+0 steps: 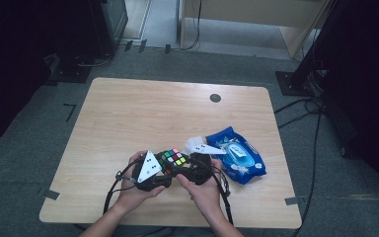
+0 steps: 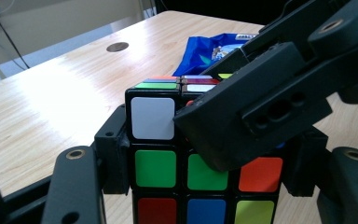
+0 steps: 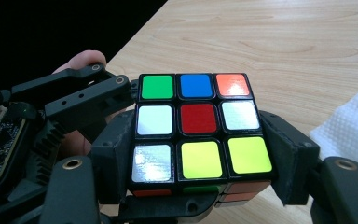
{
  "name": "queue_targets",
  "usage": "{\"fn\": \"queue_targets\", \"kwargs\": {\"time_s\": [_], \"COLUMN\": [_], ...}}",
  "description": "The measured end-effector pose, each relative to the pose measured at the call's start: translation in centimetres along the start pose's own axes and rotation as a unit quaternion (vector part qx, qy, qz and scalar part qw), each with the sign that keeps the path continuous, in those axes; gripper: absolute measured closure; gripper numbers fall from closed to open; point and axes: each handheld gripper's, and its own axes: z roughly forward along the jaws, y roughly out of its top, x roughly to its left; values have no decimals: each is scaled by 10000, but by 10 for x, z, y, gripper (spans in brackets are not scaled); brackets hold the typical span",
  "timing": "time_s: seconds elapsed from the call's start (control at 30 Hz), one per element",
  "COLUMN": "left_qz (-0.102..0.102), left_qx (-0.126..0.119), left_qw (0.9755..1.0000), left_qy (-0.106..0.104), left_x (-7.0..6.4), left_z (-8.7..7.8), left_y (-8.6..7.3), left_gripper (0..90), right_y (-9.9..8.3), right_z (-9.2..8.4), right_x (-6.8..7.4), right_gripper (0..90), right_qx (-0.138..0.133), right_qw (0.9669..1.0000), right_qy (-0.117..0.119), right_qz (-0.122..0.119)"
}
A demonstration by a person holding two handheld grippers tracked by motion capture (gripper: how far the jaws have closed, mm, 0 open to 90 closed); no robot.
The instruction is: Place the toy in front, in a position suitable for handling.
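Puzzle cube (image 1: 173,158), a three-by-three colour cube, is held above the bench (image 1: 128,118) near the middle of its near edge, between the two claws and clear of the surface.

Bench: a pale wood top with rounded corners; a small dark round cap (image 1: 215,98) sits close to its far edge, right of centre.

Blue packet (image 1: 237,154): a glossy blue pack with a white flap, lying flat toward the near right corner, just beside the right claw.

White paper towel (image 3: 352,128): a crumpled sheet between the cube and the blue packet.

Left claw (image 2: 205,161): in the left gripper view its two black jaws press on opposite side faces of the cube, gripping it firmly; the face toward the camera shows white, green, orange, red, blue and yellow-green tiles. The person's left hand (image 1: 135,190) carries this claw.

Right claw (image 3: 200,154): in the right gripper view its jaws flank the cube's layer nearest that camera, one on each side; whether the pads press on it cannot be told. The face toward that camera has a red centre tile. The right hand (image 1: 205,190) carries it.
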Motion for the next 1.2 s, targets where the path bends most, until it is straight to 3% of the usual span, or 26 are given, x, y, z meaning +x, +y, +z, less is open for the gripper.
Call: {"fn": "queue_targets", "kwargs": {"time_s": [0.2,0.43,0.73,1.2], "left_qz": [86,125,203,-405], "left_qx": [183,374,197,45], "left_qw": [9997,9991,9996,9992], "left_qy": [-125,-154,29,-50], "left_x": [1,2,-2,7], "left_z": [4,8,4,2], "left_y": [-1,-5,-3,0], "left_gripper": [329,331,344,347], "right_y": [1,5,8,0], "right_z": [0,-6,-11,-2], "right_x": [-6,-9,-7,-2], "right_gripper": [347,347,345,329], "right_qx": [115,-5,-96,-191], "right_qw": [9998,9998,9998,9998], "right_qy": [80,64,124,68], "right_qz": [119,181,130,-7]}}
